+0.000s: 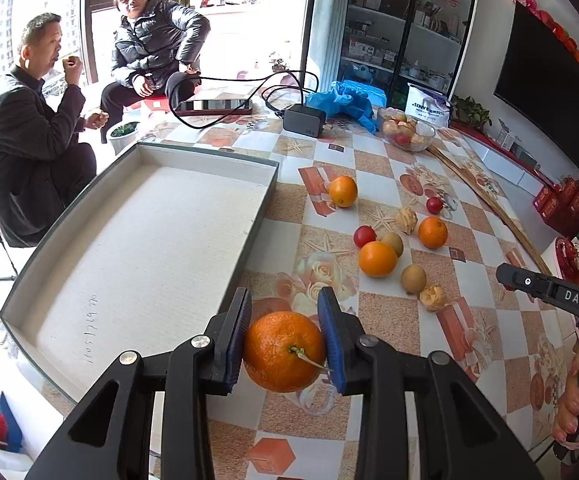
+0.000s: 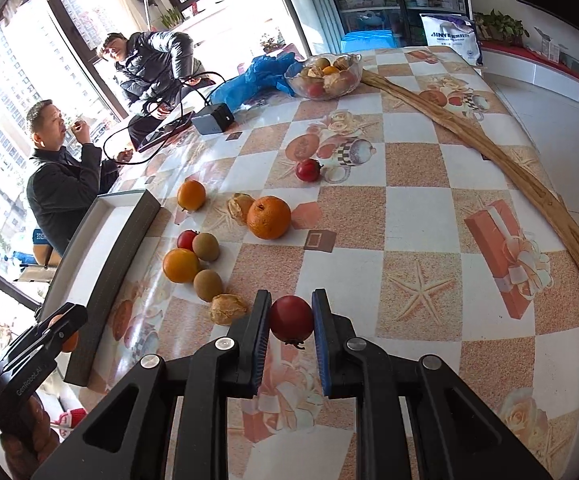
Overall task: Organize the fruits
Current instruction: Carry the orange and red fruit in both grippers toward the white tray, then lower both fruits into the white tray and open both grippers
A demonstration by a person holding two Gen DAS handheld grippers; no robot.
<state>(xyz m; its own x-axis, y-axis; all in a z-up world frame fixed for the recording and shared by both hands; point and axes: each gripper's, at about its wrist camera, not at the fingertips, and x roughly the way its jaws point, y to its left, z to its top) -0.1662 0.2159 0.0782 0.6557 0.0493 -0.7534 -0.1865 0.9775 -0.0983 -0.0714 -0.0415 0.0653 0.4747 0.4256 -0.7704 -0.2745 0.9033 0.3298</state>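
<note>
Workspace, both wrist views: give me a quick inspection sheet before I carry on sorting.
Surface: table under a patterned checked cloth.
Job's things: empty grey tray at the left; loose oranges, kiwis, small red fruits and husked fruits beside it.
Clutter: glass bowl of fruit, blue plastic bag, long wooden strip, phone.
Grippers: left gripper shut on an orange; right gripper shut on a red fruit.
Cables: black cable looping from a charger block to the phone.
Surroundings: two seated people by the windows, shelving, a dark screen.
</note>
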